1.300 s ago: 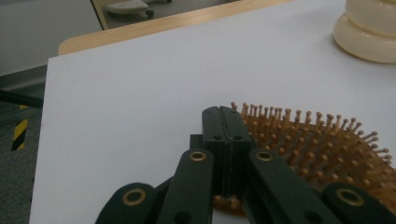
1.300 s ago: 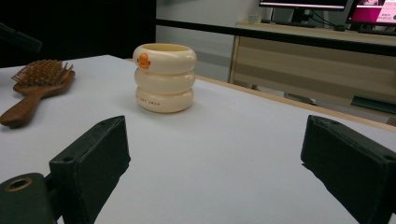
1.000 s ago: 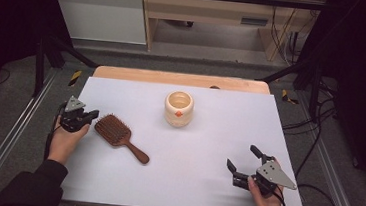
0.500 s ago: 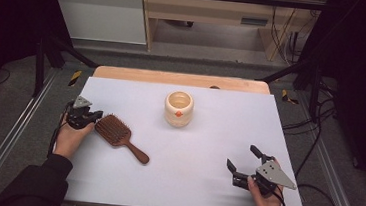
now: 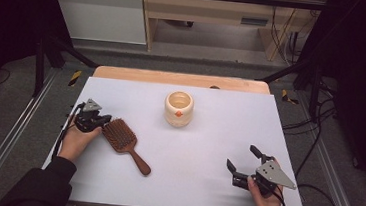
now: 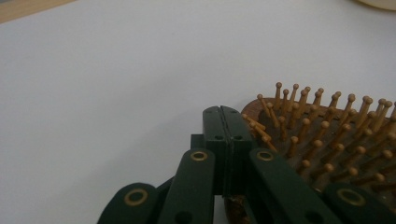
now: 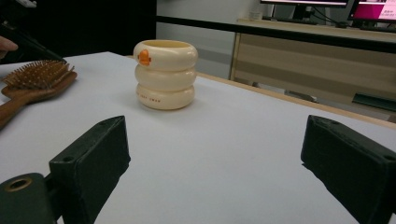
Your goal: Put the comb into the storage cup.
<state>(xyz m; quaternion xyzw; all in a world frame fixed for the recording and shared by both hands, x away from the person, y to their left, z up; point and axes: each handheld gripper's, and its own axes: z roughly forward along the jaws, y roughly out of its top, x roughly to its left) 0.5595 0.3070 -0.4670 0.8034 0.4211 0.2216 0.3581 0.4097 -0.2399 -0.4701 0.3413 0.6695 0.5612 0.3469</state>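
- My left claw (image 5: 103, 121) has its jaws pressed together, empty, with the tips at the far-left edge of the brush (image 5: 123, 141) head; in the left gripper view the tips (image 6: 223, 122) sit right against the bristles.
- My right claw (image 5: 242, 164) rests at the near right of the table (image 5: 288, 142), jaws wide apart, holding nothing.
- The brush lies at the left of the table, bristles up, well apart from the cup (image 5: 179, 108) in the far middle.
- Its long axis runs on a diagonal: the head points far-left, toward my left claw, and the handle (image 5: 138, 161) points near-right.
- To do this step well, I judge I should open the jaws before closing in.
- The handle looks easier to pinch than the wide head.
- I would come low and level so the bristles don't snag.
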